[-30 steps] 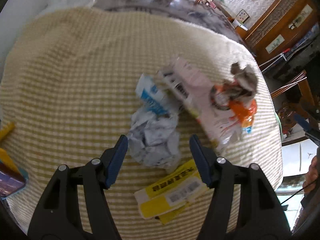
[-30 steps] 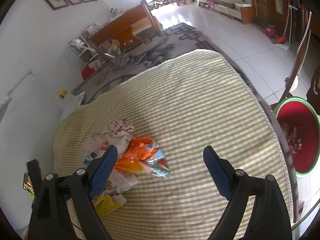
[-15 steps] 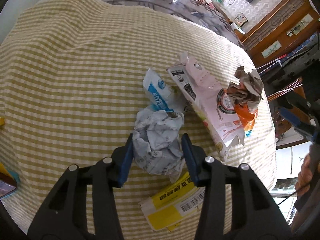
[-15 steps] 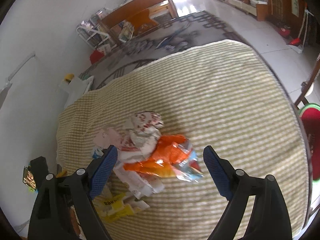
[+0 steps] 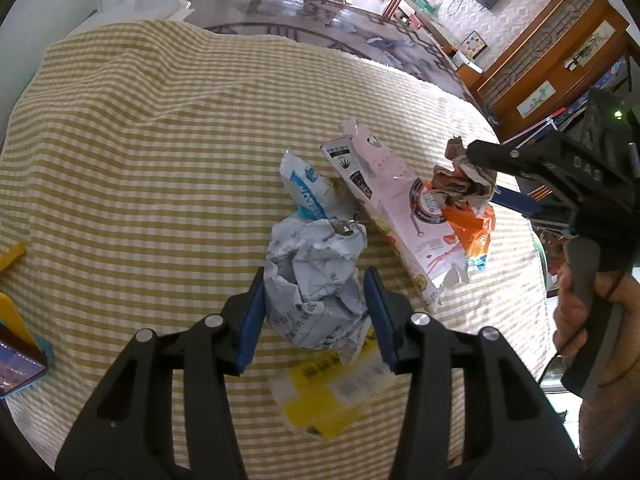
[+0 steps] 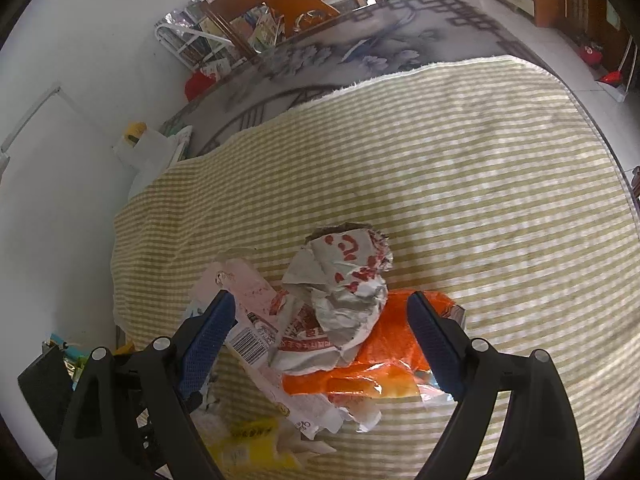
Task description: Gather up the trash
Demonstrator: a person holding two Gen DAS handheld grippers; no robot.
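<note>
At the far left edge of the left wrist view a phone (image 5: 18, 364) lies on the checked cloth (image 5: 140, 140). To its right, near the camera, the left gripper (image 5: 316, 300) has its blue pads pressed on both sides of a grey paper ball (image 5: 316, 280), gripping it. A yellow packet (image 5: 332, 392) lies blurred just under and nearer than the ball. A blue-and-white wrapper (image 5: 306, 192) lies just beyond the ball, and a long pink wrapper (image 5: 396, 208) stretches to its right. Right again, a brown paper wad (image 5: 460, 184) sits on the pink wrapper and an orange bag (image 5: 474, 226). The right gripper (image 6: 316, 320), held by a hand (image 5: 572, 312) at the right edge, has its jaws spread wide on either side of the wad, pads clear of it.
</note>
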